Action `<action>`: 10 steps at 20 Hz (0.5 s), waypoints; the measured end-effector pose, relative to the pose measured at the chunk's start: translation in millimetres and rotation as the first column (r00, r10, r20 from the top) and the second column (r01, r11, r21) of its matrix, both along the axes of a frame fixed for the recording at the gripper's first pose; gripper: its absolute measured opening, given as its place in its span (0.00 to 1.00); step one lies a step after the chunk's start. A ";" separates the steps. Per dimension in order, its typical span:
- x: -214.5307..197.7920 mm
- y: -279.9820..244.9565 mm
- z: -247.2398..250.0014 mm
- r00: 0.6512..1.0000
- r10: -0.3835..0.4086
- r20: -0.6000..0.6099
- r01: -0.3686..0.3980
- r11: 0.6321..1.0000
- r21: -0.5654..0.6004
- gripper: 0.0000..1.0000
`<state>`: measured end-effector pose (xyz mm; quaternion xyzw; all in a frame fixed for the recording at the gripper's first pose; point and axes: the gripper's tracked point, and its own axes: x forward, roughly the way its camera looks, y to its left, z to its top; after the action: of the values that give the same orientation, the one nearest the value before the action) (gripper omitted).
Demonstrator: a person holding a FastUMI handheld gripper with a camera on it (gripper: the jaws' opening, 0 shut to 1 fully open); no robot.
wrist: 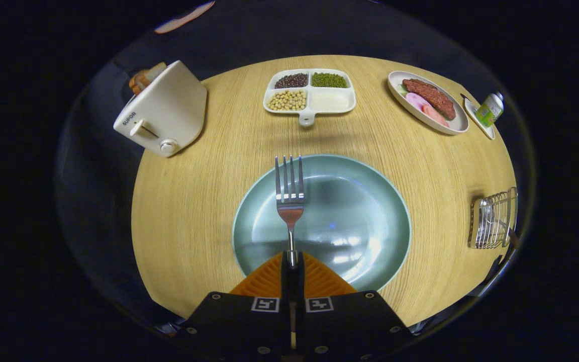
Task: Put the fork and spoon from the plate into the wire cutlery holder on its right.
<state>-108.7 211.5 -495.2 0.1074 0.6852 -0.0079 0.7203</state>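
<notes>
The claw [292,261] is pinching 1 fork [289,193] by its handle, both orange fingers pressing on it, tines pointing ahead above the plate [370,211]. I judge the task as partly under way: the fork is gripped but not yet in the holder [493,221], which is standing well to the right on the desk [194,201]. Left to right: 1 toaster [161,108], 1 tray [309,93], 1 food dish [427,100], 1 bottle [489,108]. I cannot tell where the spoon is.
</notes>
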 end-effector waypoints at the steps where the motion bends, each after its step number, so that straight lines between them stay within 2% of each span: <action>1: -1.1 -7.8 8.4 1.000 0.000 0.020 0.000 1.000 -0.009 0.04; 7: -16.7 -74.2 58.0 0.995 -0.001 0.098 0.005 0.999 -0.039 0.05; 10: -24.9 -119.2 77.6 0.991 -0.038 0.127 0.047 0.997 -0.065 0.04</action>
<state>-133.6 92.2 -417.6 0.0976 0.6353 -0.0397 0.7651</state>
